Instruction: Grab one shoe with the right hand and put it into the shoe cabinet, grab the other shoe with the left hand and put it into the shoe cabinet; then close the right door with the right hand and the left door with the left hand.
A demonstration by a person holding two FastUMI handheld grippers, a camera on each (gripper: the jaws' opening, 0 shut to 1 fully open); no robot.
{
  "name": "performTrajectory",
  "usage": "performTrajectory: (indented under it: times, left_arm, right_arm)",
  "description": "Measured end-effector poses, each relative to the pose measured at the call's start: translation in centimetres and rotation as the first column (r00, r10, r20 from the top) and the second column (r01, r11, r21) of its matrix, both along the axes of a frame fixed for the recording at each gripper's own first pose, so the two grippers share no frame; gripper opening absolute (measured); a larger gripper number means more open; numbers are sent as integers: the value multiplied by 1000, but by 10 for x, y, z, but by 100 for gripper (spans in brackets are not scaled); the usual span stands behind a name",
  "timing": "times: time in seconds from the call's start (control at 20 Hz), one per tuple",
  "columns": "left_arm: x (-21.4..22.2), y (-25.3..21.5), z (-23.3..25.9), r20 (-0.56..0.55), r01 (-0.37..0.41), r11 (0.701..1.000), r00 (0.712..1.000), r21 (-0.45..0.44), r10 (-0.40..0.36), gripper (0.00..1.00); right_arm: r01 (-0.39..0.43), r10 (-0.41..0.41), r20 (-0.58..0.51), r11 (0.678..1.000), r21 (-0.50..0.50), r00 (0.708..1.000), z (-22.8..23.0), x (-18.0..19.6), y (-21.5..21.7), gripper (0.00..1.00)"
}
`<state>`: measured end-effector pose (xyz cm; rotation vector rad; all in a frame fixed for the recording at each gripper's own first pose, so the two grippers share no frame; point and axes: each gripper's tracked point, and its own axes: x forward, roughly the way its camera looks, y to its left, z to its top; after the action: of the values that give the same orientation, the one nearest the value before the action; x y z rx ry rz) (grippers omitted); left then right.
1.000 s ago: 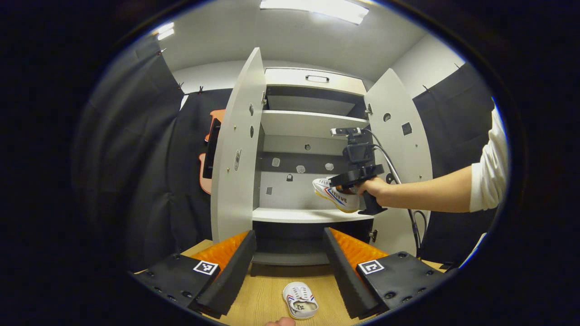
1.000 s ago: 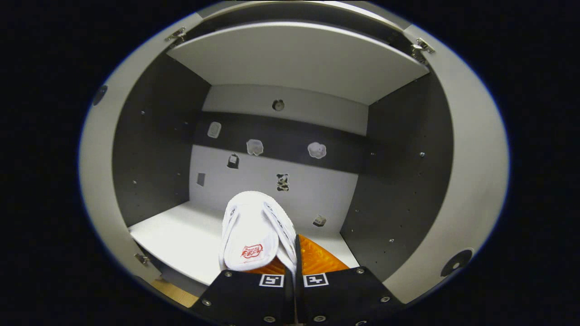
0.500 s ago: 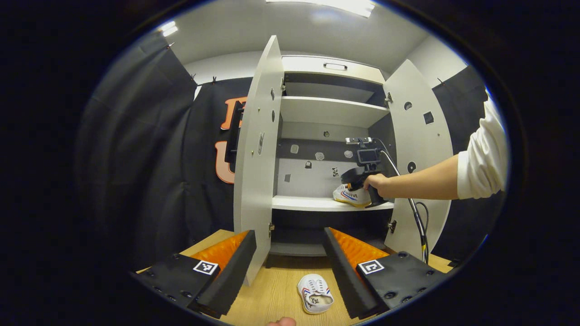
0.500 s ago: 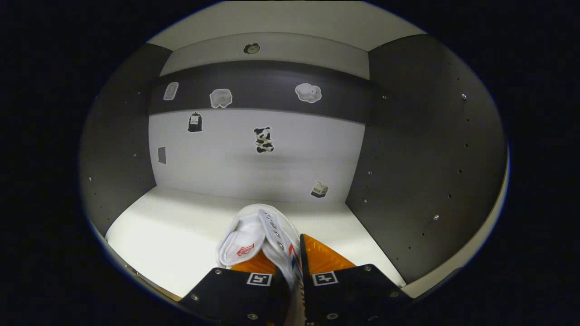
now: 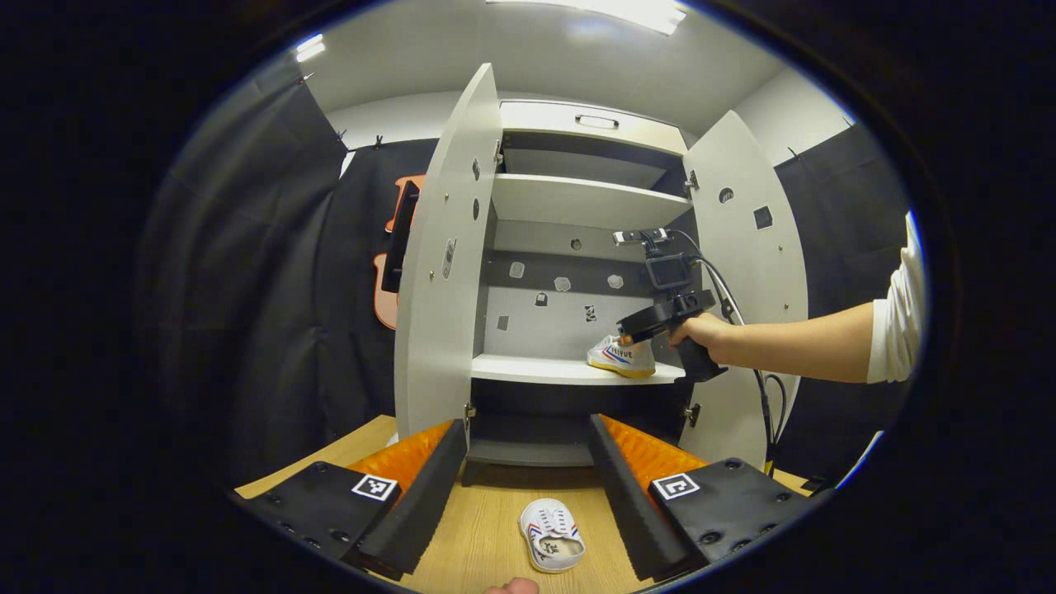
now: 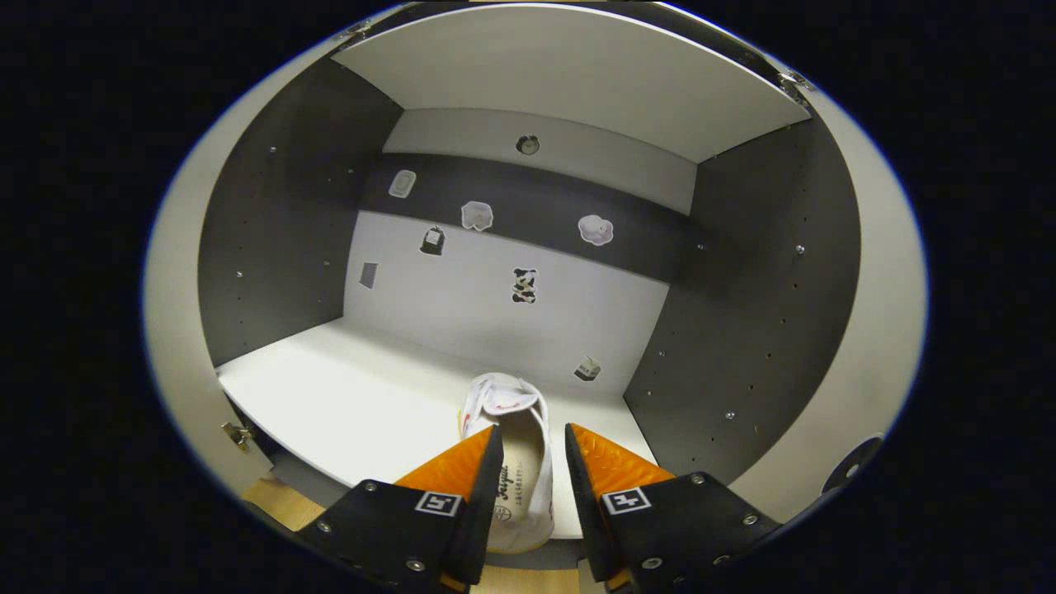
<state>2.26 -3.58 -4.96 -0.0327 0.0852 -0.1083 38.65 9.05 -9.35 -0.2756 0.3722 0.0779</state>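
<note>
Your first shoe sits on the cabinet's middle shelf, its heel partly hidden between your right gripper fingers; whether they touch it is unclear, though the jaws stand partly apart. The second shoe lies on the wooden floor, between your left gripper fingers, jaws wide, holding nothing. Both cabinet doors stand open.

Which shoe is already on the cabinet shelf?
The shoe at the shelf's right end, by the right gripper. The other shoe lies on the wooden floor.
</note>
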Motion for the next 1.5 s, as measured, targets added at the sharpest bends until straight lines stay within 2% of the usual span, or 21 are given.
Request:
performTrajectory:
  times: [0.05, 0.15, 0.2, 0.25, 0.35, 0.4, 0.6, 0.65, 0.75, 0.8, 0.85, 0.9, 1.05, 1.2, 1.3, 1.35, 1.45, 1.5]
  left_arm:
    - [-1, -2, 1, 0, 4, 1000, 1000, 0, -4, 96]
    - [-3, -7, 1, -1, 10, 1000, 1000, -3, -10, 94]
    - [-5, -8, 1, -2, 13, 1000, 1000, -5, -13, 99]
    - [-6, -9, 1, -4, 13, 1000, 1000, -8, -13, 96]
    - [-11, -11, -2, -12, 9, 1000, 1000, -9, -9, 96]
    - [-12, -11, -3, -18, 8, 1000, 1000, -10, -8, 96]
    - [-17, -7, -15, -51, -10, 1000, 999, 3, 10, 96]
    - [-17, -4, -17, -56, -16, 1000, 998, 8, 16, 100]
    - [-15, 1, -23, -72, -26, 1000, 997, 18, 27, 100]
    - [-14, 3, -29, -81, -27, 999, 996, 24, 28, 93]
    - [-11, 5, -33, -84, -28, 999, 996, 41, 31, 97]
    - [-7, 10, -38, -88, -37, 997, 995, 66, 43, 96]
    - [7, 10, -55, -131, -19, 995, 991, 103, 32, 97]
    - [21, 5, -69, -176, 17, 994, 984, 111, 3, 96]
    - [27, -5, -97, -261, 67, 994, 964, 84, -43, 96]
    - [28, -16, -116, -322, 117, 992, 942, 49, -95, 96]
    - [24, -31, -159, -444, 183, 983, 880, -7, -167, 97]
    - [25, -32, -184, -502, 192, 981, 847, -14, -173, 97]
  right_arm:
    - [-27, 26, 20, 999, 33, 999, 11, -15, 7, 53]
    - [-61, 55, 78, 996, 71, 995, 37, -44, 13, 62]
    - [-80, 70, 107, 993, 86, 992, 50, -59, 16, 66]
    - [-97, 83, 130, 990, 104, 988, 60, -77, 17, 78]
    - [-117, 92, 166, 982, 149, 982, 77, -112, 15, 90]
    - [-121, 89, 189, 979, 165, 978, 84, -127, 12, 92]
    - [-120, 72, 287, 981, 151, 955, 99, -194, -10, 93]
    - [-121, 73, 301, 982, 142, 951, 98, -210, -12, 93]
    - [-109, 59, 330, 985, 137, 942, 96, -247, -21, 93]
    - [-101, 44, 337, 983, 154, 940, 93, -266, -22, 93]
    - [-105, 38, 343, 978, 179, 939, 90, -284, -19, 93]
    - [-109, 33, 344, 973, 203, 938, 86, -300, -16, 93]
    - [-100, 15, 345, 968, 231, 938, 74, -334, -25, 93]
    - [-58, -24, 327, 969, 240, 945, 67, -348, -48, 93]
    - [-27, -56, 338, 972, 235, 939, 70, -353, -68, 93]
    - [-15, -68, 339, 972, 236, 938, 69, -357, -75, 93]
    - [5, -86, 329, 970, 241, 940, 64, -363, -86, 93]
    - [8, -90, 329, 970, 242, 940, 64, -366, -90, 93]
